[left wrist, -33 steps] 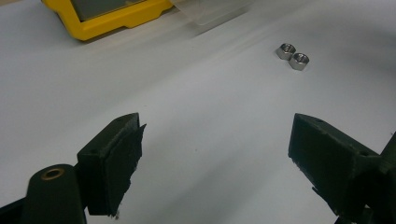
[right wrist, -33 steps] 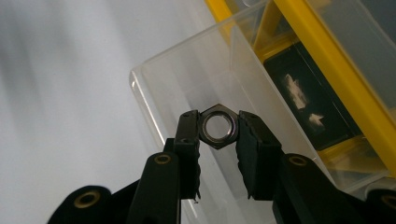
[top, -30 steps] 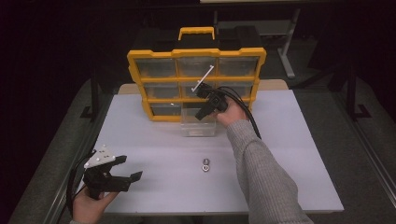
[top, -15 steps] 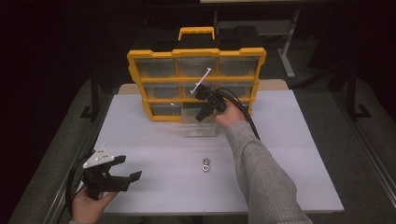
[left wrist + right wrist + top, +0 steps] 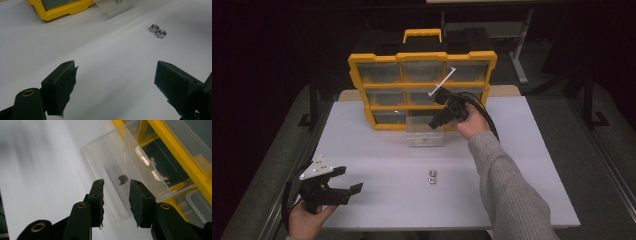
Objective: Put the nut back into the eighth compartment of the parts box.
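drawer (image 5: 130, 167) contents: blurred | organizer (image 5: 62, 8): cut off by edge

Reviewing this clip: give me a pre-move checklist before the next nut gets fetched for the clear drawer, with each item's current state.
1. Right tool free of any load: ok; its jaws have just opened a little and nothing sits between them.
2. Dropped nut inside the clear drawer: ok, it lies on the drawer floor.
3. Drawer pulled out of the yellow organizer and reachable: ok.
4. Two nuts left on the white table: ok, side by side and touching.
5. Left tool open and unloaded: ok, jaws wide above the bare table.
6. Whether the drawer can tip when nudged: cannot tell.
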Tool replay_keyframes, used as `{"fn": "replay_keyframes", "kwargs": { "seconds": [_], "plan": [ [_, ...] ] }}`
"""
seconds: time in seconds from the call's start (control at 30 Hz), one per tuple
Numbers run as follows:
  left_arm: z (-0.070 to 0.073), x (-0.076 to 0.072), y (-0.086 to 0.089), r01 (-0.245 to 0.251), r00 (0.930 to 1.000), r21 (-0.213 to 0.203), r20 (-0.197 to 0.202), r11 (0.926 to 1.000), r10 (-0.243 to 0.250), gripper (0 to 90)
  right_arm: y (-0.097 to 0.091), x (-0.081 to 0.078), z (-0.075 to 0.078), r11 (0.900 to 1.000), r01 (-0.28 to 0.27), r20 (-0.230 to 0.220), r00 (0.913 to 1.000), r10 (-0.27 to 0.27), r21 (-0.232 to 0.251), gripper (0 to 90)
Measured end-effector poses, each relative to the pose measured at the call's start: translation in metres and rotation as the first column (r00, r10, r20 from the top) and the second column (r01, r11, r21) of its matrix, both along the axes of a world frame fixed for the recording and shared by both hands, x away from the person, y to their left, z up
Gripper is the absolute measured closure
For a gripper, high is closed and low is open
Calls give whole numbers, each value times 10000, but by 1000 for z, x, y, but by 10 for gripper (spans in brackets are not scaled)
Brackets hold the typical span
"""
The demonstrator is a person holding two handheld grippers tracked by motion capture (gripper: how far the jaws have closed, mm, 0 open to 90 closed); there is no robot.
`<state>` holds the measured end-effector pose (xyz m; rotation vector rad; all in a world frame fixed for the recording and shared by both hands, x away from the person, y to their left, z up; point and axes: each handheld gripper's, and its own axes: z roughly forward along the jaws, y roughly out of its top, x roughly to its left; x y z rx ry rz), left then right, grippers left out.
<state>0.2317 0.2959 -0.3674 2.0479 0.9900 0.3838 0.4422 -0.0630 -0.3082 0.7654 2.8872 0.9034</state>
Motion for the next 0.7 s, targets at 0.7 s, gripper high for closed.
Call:
{"fn": "replay_keyframes", "kwargs": {
  "seconds": [0.7],
  "plan": [
    [0,0,-3,26,10000,12,-16,10000,-26,169,-28,-40,-4,9985,-343,262,9991,332,435,577]
  ]
}}
